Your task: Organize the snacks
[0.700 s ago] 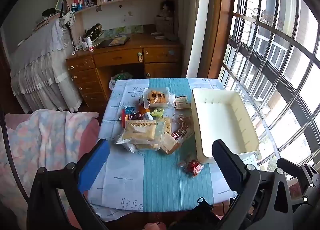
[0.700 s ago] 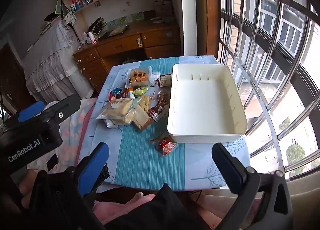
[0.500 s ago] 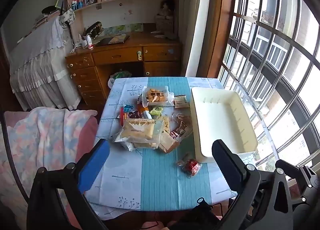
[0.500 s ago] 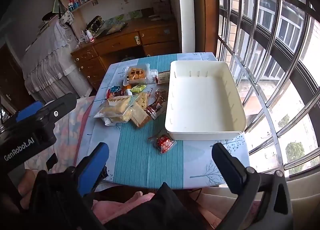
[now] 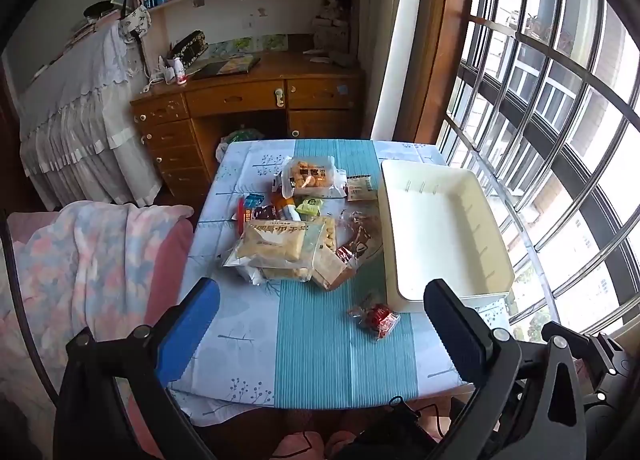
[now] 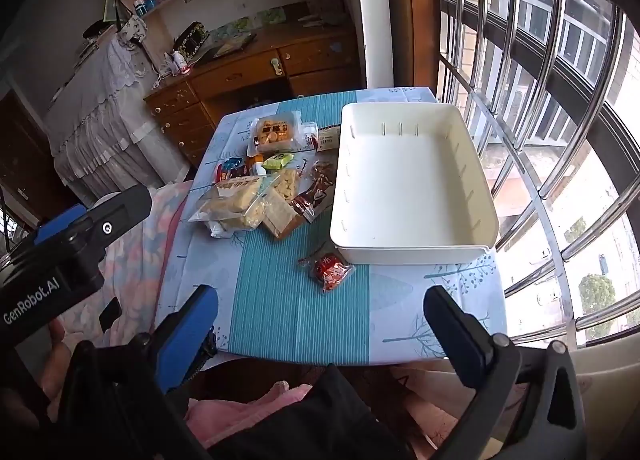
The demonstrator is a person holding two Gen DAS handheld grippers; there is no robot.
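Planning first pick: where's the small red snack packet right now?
The red snack packet lies alone on the teal stripe, just off the white bin's near-left corner, apart from the snack pile.

snack pile (image 5: 296,236), white bin (image 5: 444,236), open claw (image 5: 320,320)

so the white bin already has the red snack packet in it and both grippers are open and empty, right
Not quite: the white bin holds nothing. The red snack packet lies on the tablecloth just outside its near wall, as the right wrist view shows. Both the left gripper and right gripper are open and empty.
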